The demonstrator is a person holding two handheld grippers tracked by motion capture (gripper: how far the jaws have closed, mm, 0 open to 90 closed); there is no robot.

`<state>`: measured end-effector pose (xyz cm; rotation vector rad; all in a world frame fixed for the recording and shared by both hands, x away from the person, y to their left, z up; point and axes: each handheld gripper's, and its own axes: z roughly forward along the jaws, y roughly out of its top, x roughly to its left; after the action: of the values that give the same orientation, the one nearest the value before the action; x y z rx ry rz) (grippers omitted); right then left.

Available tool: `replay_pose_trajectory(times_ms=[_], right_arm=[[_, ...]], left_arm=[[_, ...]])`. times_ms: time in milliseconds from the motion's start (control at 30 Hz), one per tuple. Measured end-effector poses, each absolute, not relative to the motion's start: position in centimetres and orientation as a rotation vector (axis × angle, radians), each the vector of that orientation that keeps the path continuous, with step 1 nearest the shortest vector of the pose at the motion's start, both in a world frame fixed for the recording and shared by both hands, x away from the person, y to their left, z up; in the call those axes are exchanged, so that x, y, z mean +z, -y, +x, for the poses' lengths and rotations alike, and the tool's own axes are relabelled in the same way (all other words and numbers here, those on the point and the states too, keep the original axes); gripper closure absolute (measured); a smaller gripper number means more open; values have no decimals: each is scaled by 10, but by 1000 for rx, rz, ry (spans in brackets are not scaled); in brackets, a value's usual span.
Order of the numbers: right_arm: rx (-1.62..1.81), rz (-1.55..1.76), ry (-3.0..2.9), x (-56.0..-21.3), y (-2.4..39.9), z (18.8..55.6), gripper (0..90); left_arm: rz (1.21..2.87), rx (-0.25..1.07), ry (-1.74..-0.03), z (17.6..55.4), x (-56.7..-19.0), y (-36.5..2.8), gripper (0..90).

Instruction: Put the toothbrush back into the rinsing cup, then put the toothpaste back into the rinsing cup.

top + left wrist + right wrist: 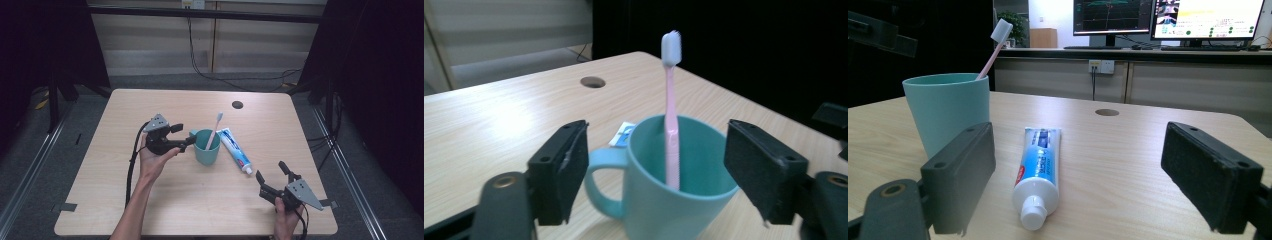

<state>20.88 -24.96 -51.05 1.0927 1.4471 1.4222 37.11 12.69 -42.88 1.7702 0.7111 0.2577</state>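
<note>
Toothbrush (670, 105) in the green mug (207, 148), near the middle of the table (100, 200): pink handle down inside, white bristles up, leaning on the rim. Toothpaste tube (1038, 167) flat on the wood just beside the mug, on the person's right, cap toward the near edge; close to the mug, contact not clear. Left gripper (182, 136) level at the mug's handle side, jaws wide apart, nothing between the pads; in the left gripper view, mug and brush straight ahead between the two open jaws, the mug handle toward the left jaw. Right gripper (272, 172) low over the table near the front right corner, jaws wide too and empty, pointed at the cap end of the tube, well apart from it. Step in hand, as a judgement: brush placed in the mug and released, left hand free beside it. Next move probably the tube with the right gripper: forward and down toward the tube, jaws on both long sides of the body, not on the cap, then closing gently because of the soft wall. Risk: pushing the tube against the mug and tipping the brush.
</note>
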Motion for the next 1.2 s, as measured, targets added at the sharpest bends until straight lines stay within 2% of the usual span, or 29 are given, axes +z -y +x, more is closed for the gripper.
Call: replay_pose_trajectory(times_ms=[133,300,600,1033,1200], right_arm=[[1422,1086,-1453,-511,249,209,134],[1418,1085,-1453,-510,249,209,134],[1427,1087,-1442,-511,249,208,134],[1420,1091,-1445,-511,249,208,134],[1423,1087,-1445,-511,249,208,134]], left_arm=[[1770,265,-737,367,-430,-135,182],[1777,250,-758,363,-436,-144,158],[1803,300,-742,349,-448,-158,159],[1747,376,-785,330,-465,-186,160],[1782,417,-804,324,-477,-194,160]])
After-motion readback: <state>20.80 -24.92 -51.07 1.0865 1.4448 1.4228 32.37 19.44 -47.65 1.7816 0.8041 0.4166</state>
